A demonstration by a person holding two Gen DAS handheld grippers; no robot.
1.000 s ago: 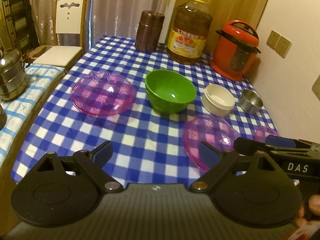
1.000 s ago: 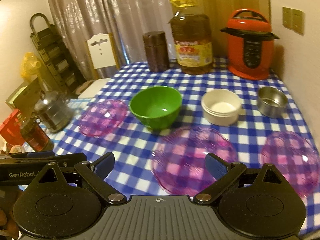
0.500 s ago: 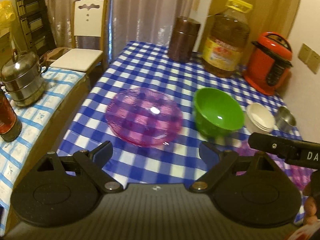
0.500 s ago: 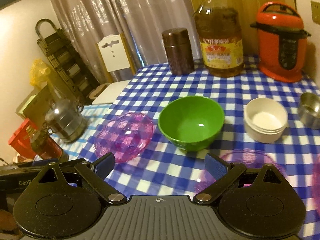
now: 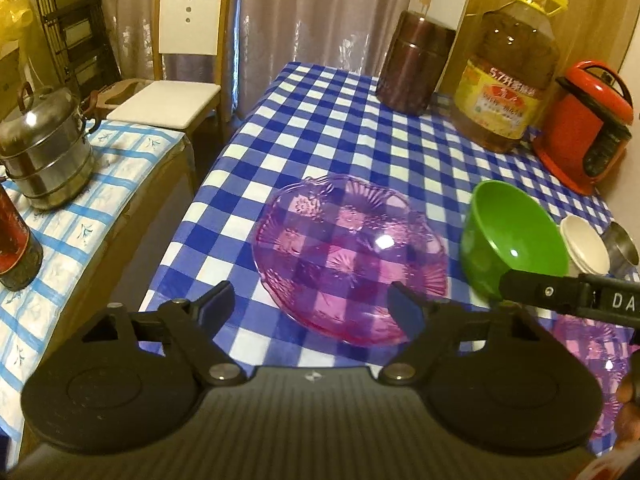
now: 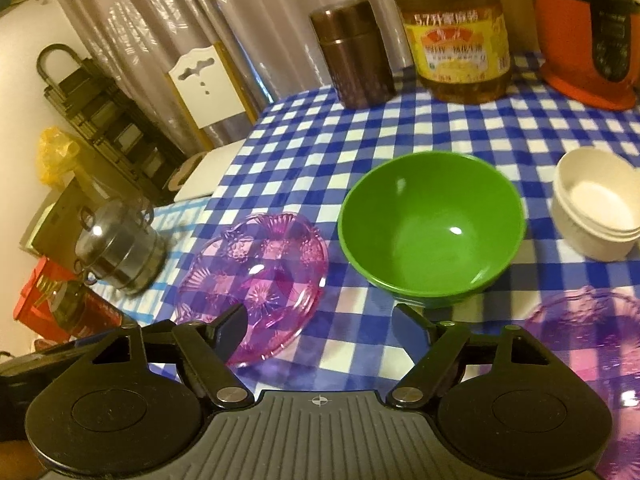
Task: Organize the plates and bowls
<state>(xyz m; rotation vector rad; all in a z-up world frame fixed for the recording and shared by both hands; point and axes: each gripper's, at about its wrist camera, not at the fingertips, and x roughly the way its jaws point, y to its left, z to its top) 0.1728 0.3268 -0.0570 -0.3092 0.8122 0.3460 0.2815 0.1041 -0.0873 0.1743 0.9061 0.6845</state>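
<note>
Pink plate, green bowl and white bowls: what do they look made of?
Pink plate: clear tinted plastic or glass, the checks show through its moulded pattern. Green bowl: glossy opaque plastic, probably melamine. White bowls: matte, plastic or ceramic; hard to tell.

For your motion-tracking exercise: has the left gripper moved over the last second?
Yes. The left gripper has swung left: the pink plate now sits between its fingers, and the red cooker has slid to the right edge.

Pink glass plate (image 5: 350, 256) lies flat beside upright green bowl (image 5: 514, 236).
</note>
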